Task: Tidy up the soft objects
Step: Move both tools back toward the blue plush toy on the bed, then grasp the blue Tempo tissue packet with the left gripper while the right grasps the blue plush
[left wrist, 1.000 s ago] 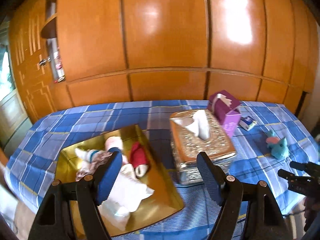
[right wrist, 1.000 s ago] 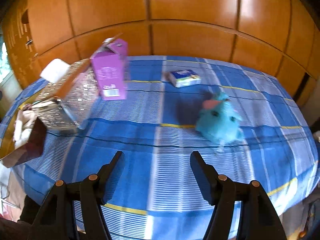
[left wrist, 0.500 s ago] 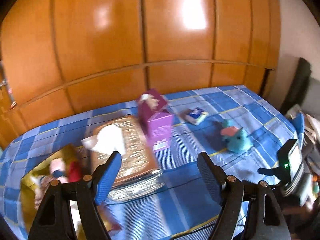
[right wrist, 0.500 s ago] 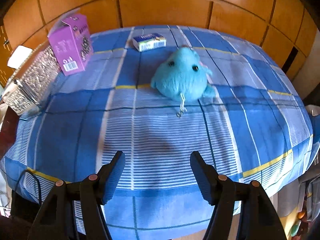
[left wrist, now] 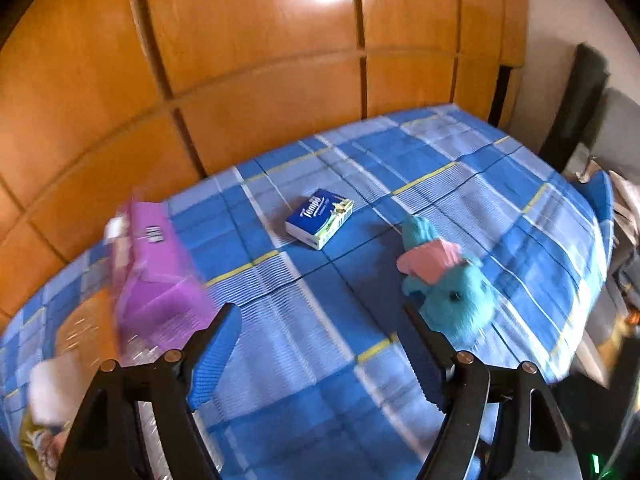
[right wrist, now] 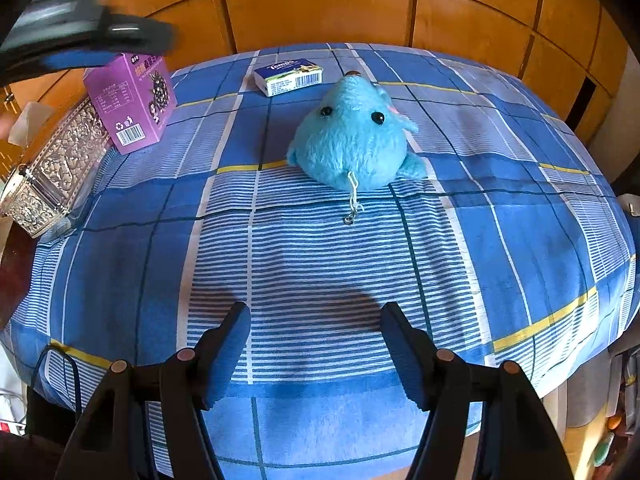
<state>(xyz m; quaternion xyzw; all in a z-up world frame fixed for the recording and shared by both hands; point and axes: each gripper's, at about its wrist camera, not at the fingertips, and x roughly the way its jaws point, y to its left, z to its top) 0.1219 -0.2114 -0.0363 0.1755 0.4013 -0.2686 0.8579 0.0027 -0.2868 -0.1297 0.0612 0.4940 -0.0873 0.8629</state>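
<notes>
A blue plush toy (right wrist: 351,139) with black eyes and a pink ear lies on the blue checked tablecloth (right wrist: 320,260); it also shows in the left wrist view (left wrist: 448,288) beside the right finger. A small Tempo tissue pack (left wrist: 319,218) lies behind it, also seen in the right wrist view (right wrist: 288,77). My left gripper (left wrist: 320,344) is open and empty above the cloth, left of the plush. My right gripper (right wrist: 316,336) is open and empty near the table's front edge, well short of the plush.
A purple carton (right wrist: 131,101) stands at the left, next to a silver embossed tissue box (right wrist: 52,168). Both show blurred in the left wrist view, the carton (left wrist: 152,276) and the box (left wrist: 80,336). Wooden panels (right wrist: 320,4) back the table. The left gripper (right wrist: 80,36) crosses the upper left, blurred.
The left gripper swung right from the gold tray toward the plush and tissue pack. The right gripper view has steadied facing the plush.
</notes>
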